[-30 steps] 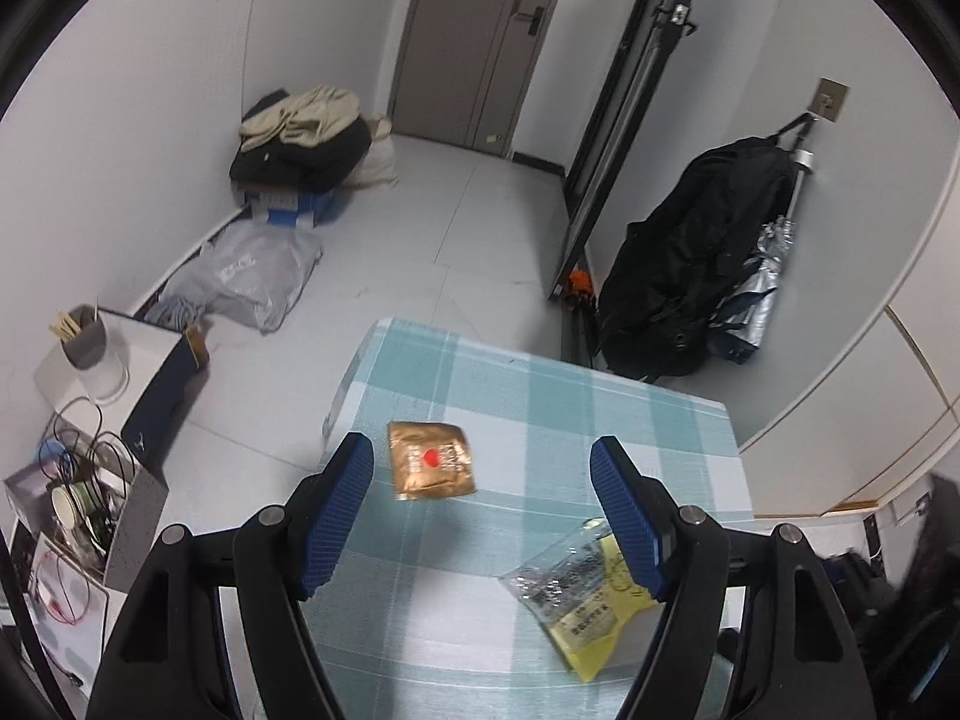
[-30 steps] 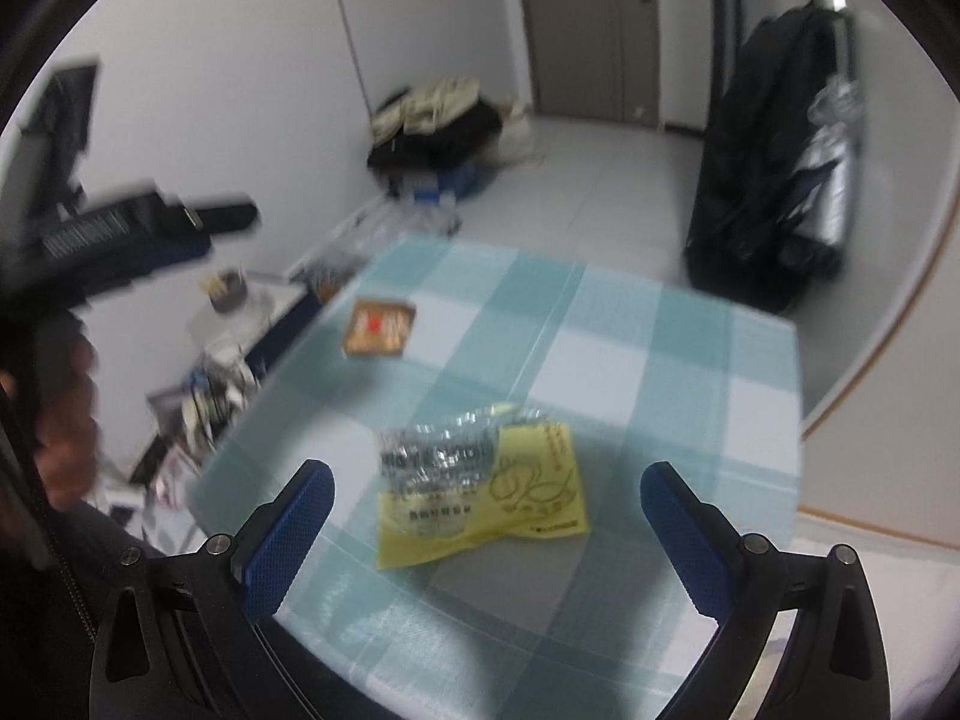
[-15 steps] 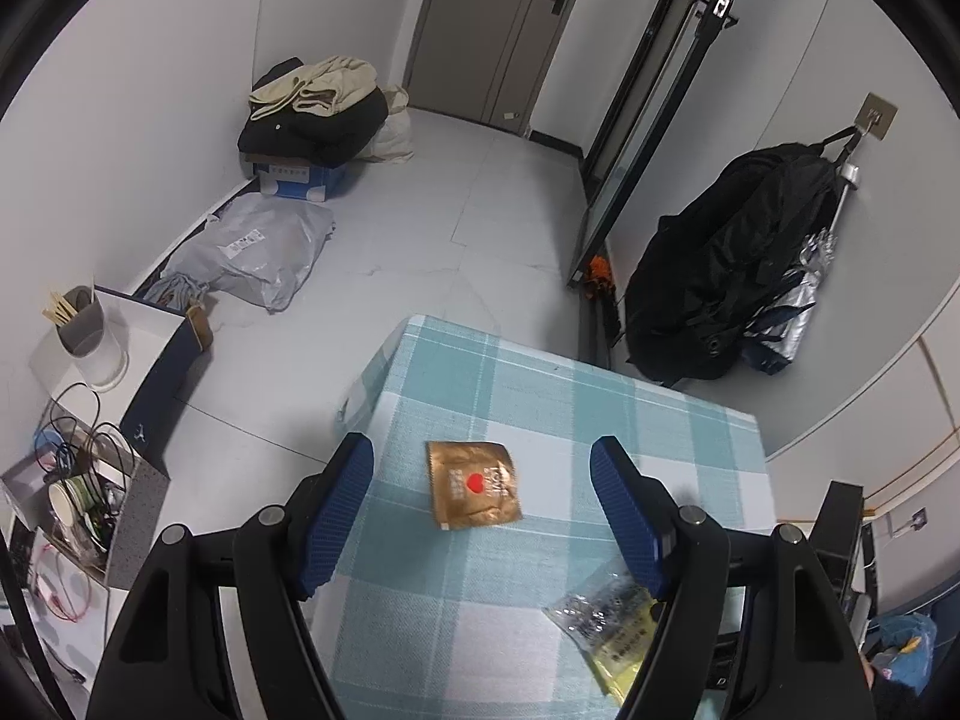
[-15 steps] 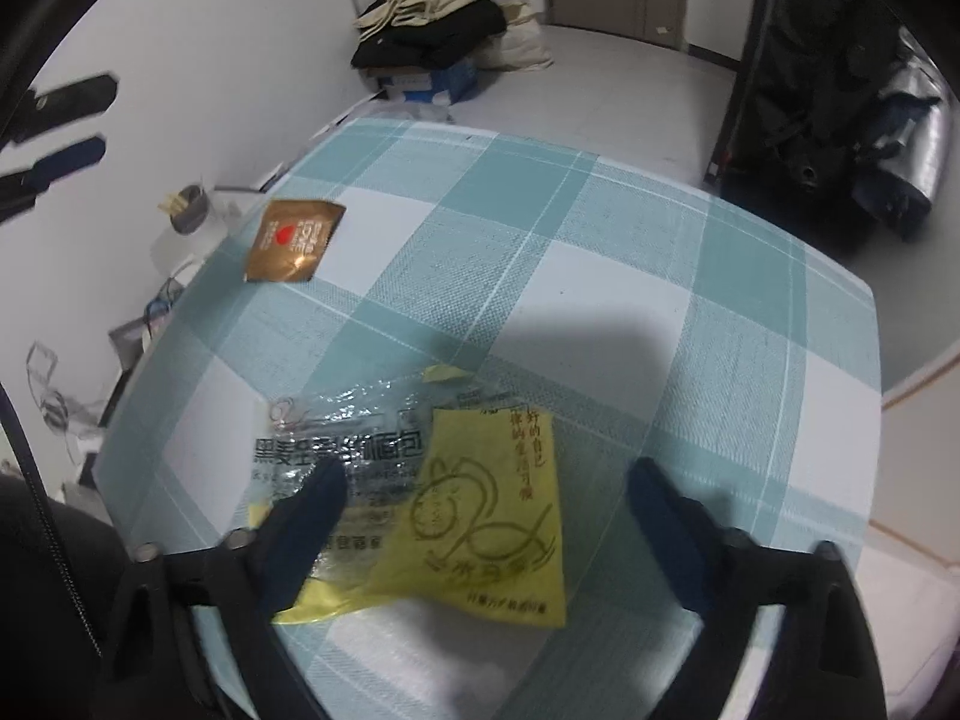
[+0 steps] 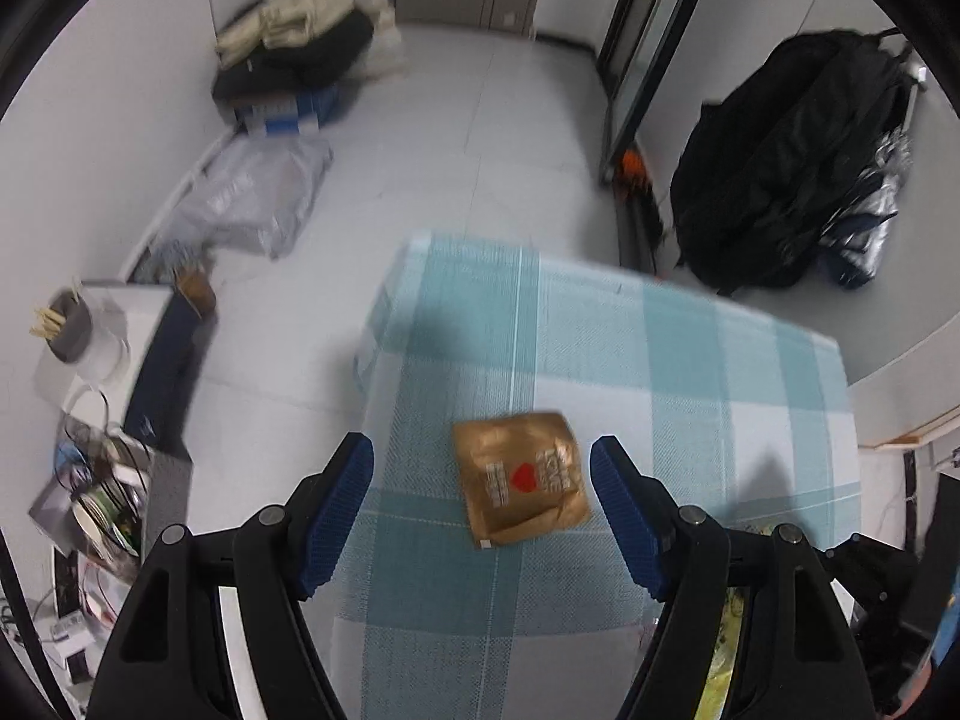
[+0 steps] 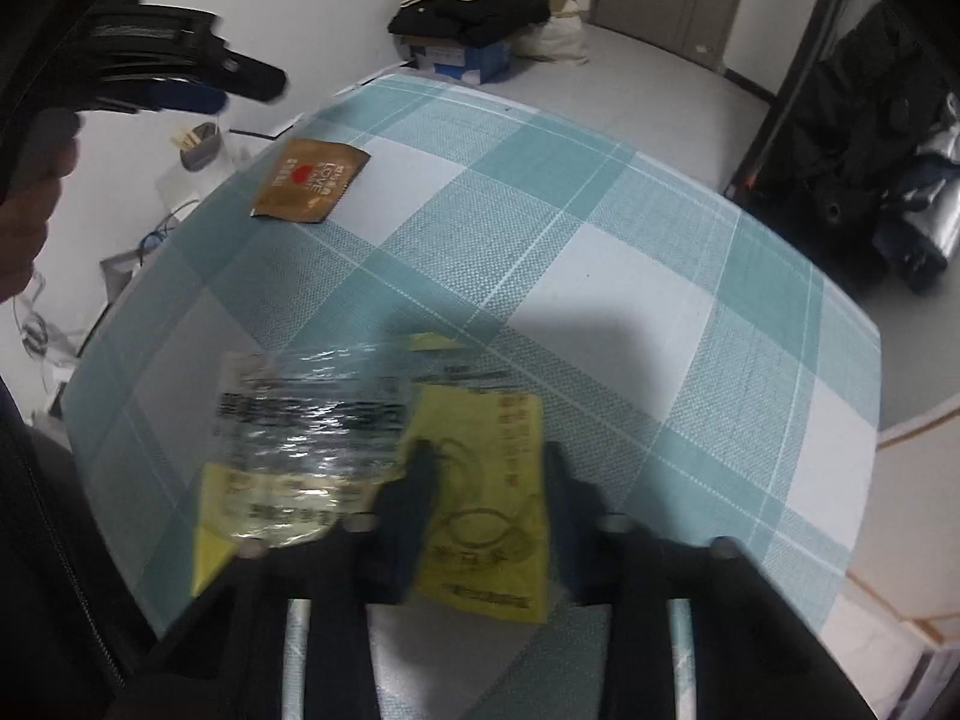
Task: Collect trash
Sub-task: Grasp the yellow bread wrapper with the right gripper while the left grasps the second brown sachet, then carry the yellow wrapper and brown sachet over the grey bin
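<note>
The surface wears a teal-and-white check cloth. The gold sachet bears a red heart; the yellow-and-clear wrapper carries dark print. Fingers are blue.

The left gripper has black moulded arms with silver round screw heads at the joints; its fingers carry ribbed blue pads; the right gripper is likewise black, blurred, with dark blue pads and pale screws; a bare-skinned hand shows beside dark clothing.
</note>
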The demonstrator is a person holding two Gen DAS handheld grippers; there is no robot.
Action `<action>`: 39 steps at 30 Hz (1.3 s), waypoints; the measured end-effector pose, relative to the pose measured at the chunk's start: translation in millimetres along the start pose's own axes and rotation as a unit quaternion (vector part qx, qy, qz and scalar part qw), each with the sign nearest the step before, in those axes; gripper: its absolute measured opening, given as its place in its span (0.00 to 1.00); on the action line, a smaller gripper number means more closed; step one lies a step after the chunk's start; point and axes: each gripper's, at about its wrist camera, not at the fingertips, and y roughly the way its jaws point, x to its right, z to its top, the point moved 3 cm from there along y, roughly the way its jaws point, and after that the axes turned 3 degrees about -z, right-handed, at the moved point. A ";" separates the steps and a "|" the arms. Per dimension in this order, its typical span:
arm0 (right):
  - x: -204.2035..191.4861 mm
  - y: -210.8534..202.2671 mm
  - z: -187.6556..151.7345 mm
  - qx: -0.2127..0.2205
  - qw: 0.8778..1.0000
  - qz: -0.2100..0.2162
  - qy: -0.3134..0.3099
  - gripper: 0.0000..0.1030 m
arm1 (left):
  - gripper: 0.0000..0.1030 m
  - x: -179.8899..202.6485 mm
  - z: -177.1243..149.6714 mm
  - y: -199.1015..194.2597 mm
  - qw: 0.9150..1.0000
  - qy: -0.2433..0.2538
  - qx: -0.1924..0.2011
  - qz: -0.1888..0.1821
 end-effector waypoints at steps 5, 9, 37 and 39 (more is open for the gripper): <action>3.6 -1.4 -1.6 0.003 0.999 0.031 0.010 0.02 | 0.70 0.4 0.5 8.9 1.000 -0.011 -0.021 -0.006; 11.9 -11.3 1.3 0.021 0.997 0.059 0.035 0.01 | 0.70 4.5 -1.0 19.6 0.999 -0.012 -0.040 -0.005; 72.9 -57.9 2.5 0.090 0.985 0.053 0.140 0.02 | 0.00 43.9 -10.0 45.5 0.994 0.079 -0.067 0.042; 73.8 -59.8 1.3 0.092 0.984 0.052 0.141 0.02 | 0.00 45.8 -11.3 45.8 0.994 0.082 -0.066 0.043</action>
